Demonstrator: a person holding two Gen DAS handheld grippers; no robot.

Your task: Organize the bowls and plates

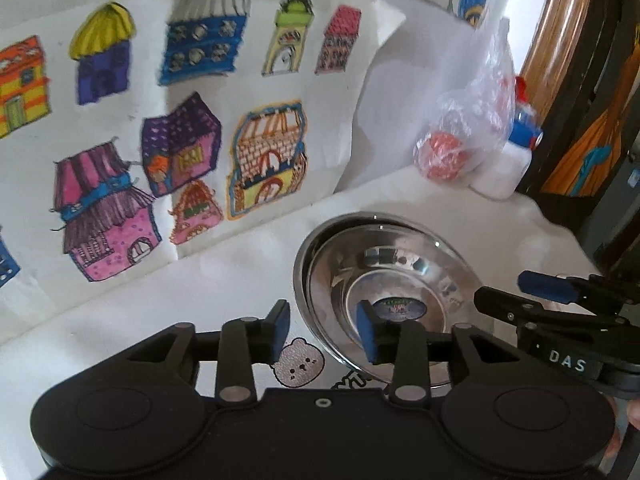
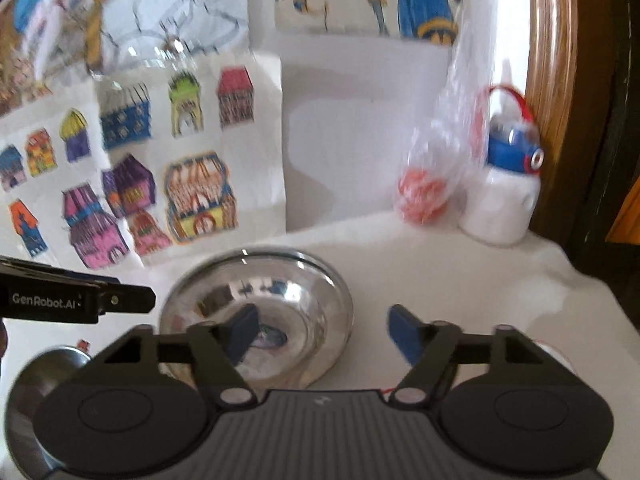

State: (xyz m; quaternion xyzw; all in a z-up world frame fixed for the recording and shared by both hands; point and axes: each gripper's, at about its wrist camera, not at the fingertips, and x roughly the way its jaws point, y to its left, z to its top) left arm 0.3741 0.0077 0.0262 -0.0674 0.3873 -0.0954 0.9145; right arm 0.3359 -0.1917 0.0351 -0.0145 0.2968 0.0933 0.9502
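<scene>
A shiny steel bowl [image 1: 400,272] sits upright on the white table, with a sticker on its bottom. My left gripper [image 1: 323,332] is open and straddles the bowl's near left rim, one blue pad inside and one outside, neither pressing on it. My right gripper [image 2: 324,332] is open wide over the bowl's [image 2: 256,300] right rim, its left pad inside and its right pad outside, clear of the metal. The rim of a second steel dish [image 2: 36,380] shows at the lower left of the right wrist view, mostly hidden by the gripper body.
Children's drawings of houses [image 1: 180,140] lean against the wall behind the bowl. A clear plastic bag holding something red [image 1: 444,156] and a white bottle with a blue cap [image 1: 508,164] stand at the back right. The table edge [image 2: 580,280] drops off at the right beside a dark wooden frame.
</scene>
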